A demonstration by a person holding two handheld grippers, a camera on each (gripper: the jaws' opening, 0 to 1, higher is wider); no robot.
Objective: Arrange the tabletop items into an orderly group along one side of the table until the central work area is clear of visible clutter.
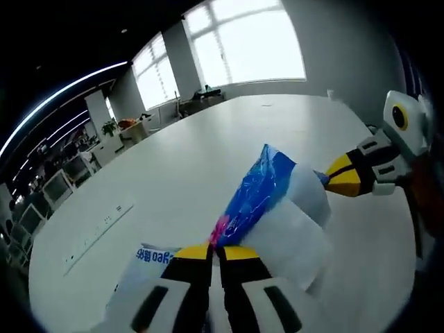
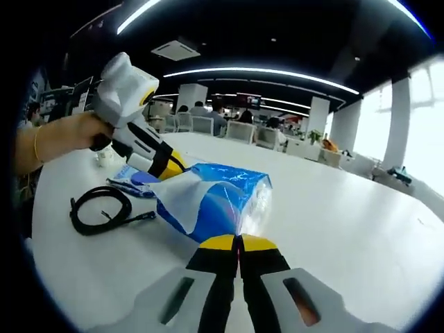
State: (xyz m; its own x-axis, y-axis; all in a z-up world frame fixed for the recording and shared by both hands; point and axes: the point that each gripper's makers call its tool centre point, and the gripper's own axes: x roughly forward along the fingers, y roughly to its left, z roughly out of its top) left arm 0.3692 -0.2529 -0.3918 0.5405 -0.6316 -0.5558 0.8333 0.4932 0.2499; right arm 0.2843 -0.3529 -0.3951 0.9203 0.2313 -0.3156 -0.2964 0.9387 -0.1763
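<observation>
Bag: blue-and-white plastic bag (image 2: 208, 201) stretched above the white desk (image 2: 347, 222), between both grippers.
Left gripper (image 1: 216, 248): fingers closed on one bag end.
Right gripper (image 2: 238, 239): fingers pinching the opposite end.
Cable: black cable (image 2: 104, 208) coiled beside the bag.

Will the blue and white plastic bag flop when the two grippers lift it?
Probably yes. The crinkly blue and white plastic bag sags between the left gripper and right gripper, each pinching an end, so it looks soft. It seems light, and its glossy film may be slippery.
</observation>
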